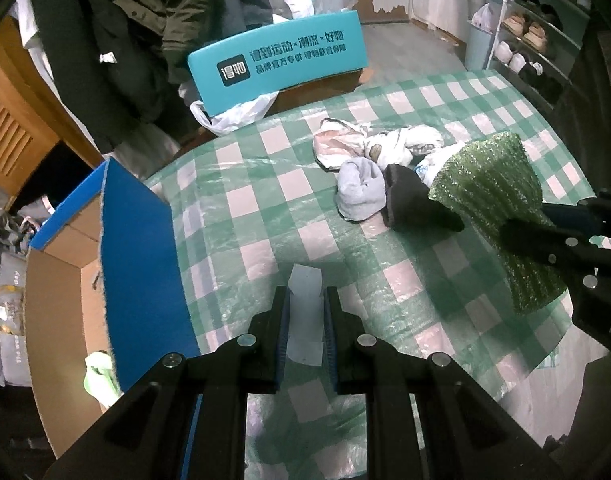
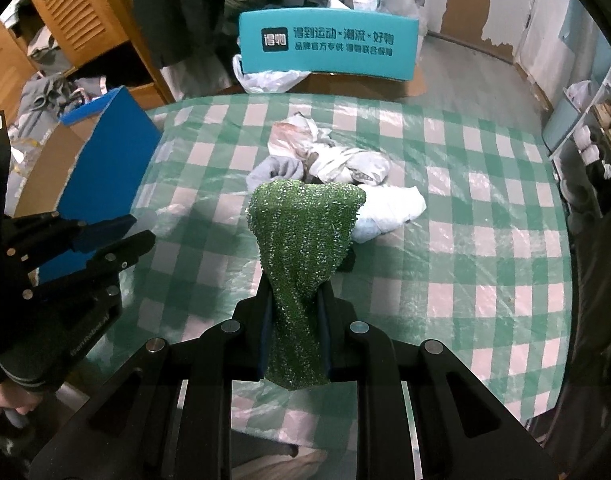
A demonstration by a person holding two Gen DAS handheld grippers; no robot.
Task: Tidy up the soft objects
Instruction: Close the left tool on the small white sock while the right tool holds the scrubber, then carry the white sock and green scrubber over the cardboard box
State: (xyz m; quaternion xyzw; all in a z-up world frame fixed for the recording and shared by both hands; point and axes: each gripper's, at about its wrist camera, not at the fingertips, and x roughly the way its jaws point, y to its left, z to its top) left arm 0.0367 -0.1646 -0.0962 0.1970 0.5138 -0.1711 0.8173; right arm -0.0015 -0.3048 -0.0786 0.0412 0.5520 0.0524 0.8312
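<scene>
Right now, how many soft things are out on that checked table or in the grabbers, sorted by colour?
Green: 1, the sparkly green cloth clamped in the right gripper
White: 1, the white strip in the left gripper
Grey: 1, the grey sock
Black: 1, the black sock
Pale crumpled bags: cannot separate
Total: 4 countable

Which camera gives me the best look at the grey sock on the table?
The left wrist view: the grey sock lies in full sight beside a dark sock. In the right wrist view only its edge shows, behind the green cloth pinched in the right gripper.
</scene>
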